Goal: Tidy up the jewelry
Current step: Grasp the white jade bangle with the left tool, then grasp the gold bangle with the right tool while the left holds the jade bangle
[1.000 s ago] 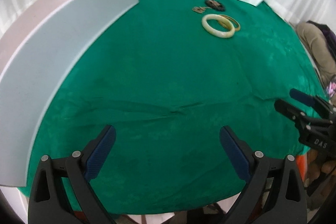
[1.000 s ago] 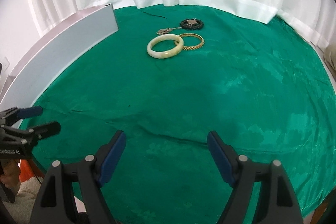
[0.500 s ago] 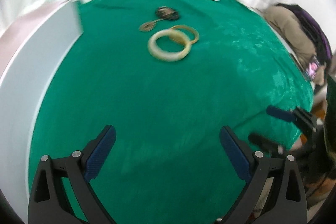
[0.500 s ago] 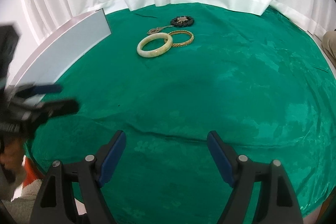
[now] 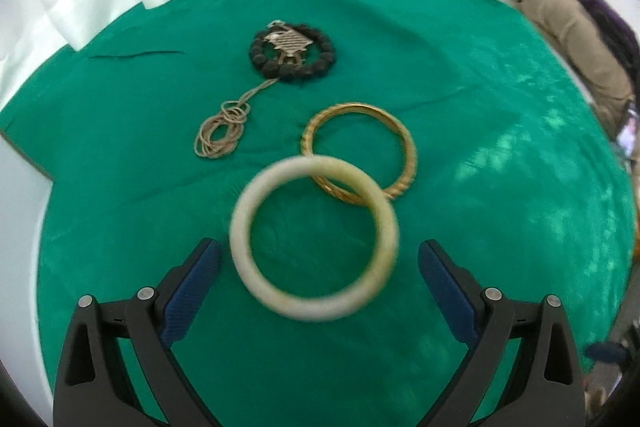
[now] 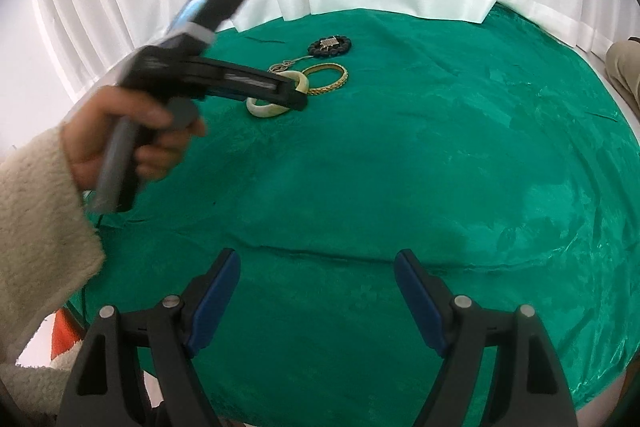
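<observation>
The pale bangle [image 5: 314,239] is framed flat between the wide-apart fingers of the left gripper [image 5: 319,265], while the right gripper [image 6: 317,285], also spread, is held well back.

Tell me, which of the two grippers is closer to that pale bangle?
Left. The left gripper is open right at the pale bangle, one finger on each side. The right gripper is open too, but far back near the cloth's front edge.
</observation>
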`<state>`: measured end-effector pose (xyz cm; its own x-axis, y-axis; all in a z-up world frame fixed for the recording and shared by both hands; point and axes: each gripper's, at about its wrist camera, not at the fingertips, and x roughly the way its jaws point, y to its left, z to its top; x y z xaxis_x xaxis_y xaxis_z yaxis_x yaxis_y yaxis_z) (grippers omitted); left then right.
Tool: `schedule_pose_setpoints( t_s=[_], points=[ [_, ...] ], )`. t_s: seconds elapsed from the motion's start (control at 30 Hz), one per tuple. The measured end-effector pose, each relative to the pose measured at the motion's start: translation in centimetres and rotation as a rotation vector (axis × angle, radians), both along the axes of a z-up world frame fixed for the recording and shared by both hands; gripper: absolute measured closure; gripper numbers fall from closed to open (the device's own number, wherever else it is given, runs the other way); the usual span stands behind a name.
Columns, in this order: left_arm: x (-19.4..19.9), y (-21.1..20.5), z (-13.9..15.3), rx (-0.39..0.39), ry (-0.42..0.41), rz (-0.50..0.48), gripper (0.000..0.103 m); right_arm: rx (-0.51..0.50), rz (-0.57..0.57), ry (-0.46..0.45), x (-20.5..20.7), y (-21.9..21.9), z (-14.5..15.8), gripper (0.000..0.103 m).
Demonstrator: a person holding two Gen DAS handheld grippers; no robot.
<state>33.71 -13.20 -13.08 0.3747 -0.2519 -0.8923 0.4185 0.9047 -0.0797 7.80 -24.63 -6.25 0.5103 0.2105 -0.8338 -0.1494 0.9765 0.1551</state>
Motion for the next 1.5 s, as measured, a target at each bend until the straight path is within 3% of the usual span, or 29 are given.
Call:
schedule_pose_setpoints(
  t_s=[0.13, 0.2, 0.57, 0.83, 1.0, 1.1, 1.13, 1.2, 1.33, 1.47, 1.5],
  points=[
    [0.0, -0.3, 0.0, 0.032, -0.034, -0.008, 0.009, 0.002, -0.003, -0.01, -0.1, -0.2, 0.1, 0.022],
    [-0.3, -0.3, 0.2, 0.039, -0.051, -0.014, 0.021, 0.006, -0.007, -0.01, 0.0, -0.4, 0.0, 0.022],
    [-3.3, 2.6, 1.4, 0.028, -0.088, 0.058, 0.021, 0.019, -0.018, -0.003, -0.2, -0.8, -0.3, 0.022],
    [-7.9, 10.6, 2.5, -0.01, -0.04, 0.228, 0.021, 0.061, 0.008, 0.011, 1.2, -1.2, 0.6, 0.022],
    [-11.0, 15.1, 2.8, 0.008, -0.043, 0.314, 0.021, 0.16, -0.014, -0.011, 7.3, -3.7, 3.2, 0.022],
    [-12.3, 16.7, 3.0, 0.002, -0.051, 0.346, 0.021, 0.204, -0.02, 0.07, 13.6, -3.9, 2.4, 0.022],
    [-12.5, 17.0, 3.1, -0.001, -0.052, 0.354, 0.021, 0.21, -0.005, 0.095, 15.1, -3.4, 2.0, 0.024],
    [-12.9, 17.4, 3.3, -0.006, -0.054, 0.358, 0.021, 0.189, 0.064, 0.133, 18.6, -1.2, 1.0, 0.062],
    [-13.4, 17.8, 3.8, -0.02, -0.061, 0.368, 0.021, 0.025, 0.175, 0.147, 23.1, 4.3, -1.1, 0.065],
    [-13.7, 18.1, 4.4, -0.04, -0.064, 0.38, 0.021, -0.112, 0.26, 0.154, 25.0, 8.2, -3.5, 0.065],
    [-13.7, 18.3, 4.5, -0.044, -0.065, 0.383, 0.021, -0.138, 0.263, 0.159, 25.2, 8.6, -4.0, 0.071]
  ],
)
